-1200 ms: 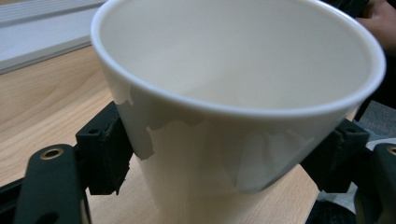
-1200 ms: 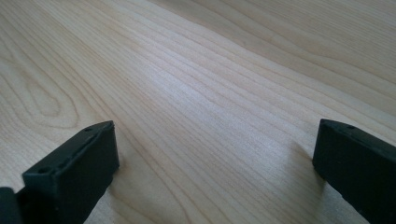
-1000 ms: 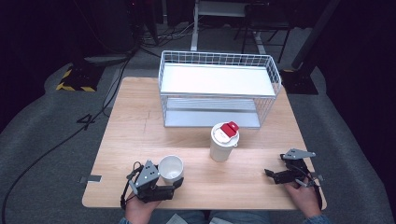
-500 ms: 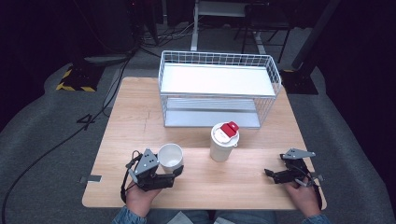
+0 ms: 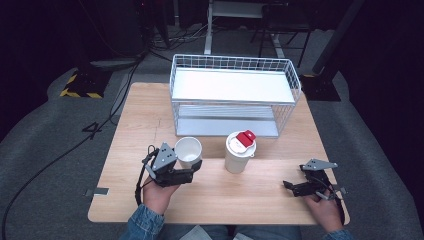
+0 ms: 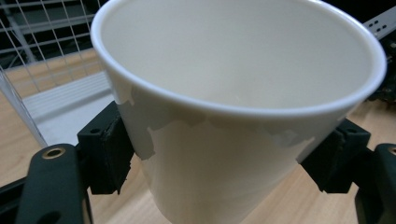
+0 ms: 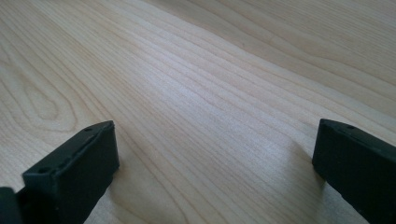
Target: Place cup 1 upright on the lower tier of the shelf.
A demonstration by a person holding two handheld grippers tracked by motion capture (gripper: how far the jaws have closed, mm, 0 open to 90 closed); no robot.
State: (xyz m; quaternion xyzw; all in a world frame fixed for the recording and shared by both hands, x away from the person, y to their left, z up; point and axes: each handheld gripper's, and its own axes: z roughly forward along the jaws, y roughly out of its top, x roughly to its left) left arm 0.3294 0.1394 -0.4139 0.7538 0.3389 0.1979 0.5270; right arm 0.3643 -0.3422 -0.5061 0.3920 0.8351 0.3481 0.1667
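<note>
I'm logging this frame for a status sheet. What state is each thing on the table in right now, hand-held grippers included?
White open cup: upright, no lid, nothing visible inside, clamped at its sides.
Lidded cup: upright on the table, white lid on with a red tab, untouched.
Wire rack: standing at the table's far side, both white shelves bare.
Left hand-held gripper: shut on the white open cup.
Right hand-held gripper: open, nothing between its jaws, low over the wooden table.

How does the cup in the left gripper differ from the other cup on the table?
The open white cup has no lid and looks empty; the lidded cup wears a white lid with a red tab. The open cup is clamped in the left gripper; the lidded cup stands free on the table. Both are white and upright.
</note>
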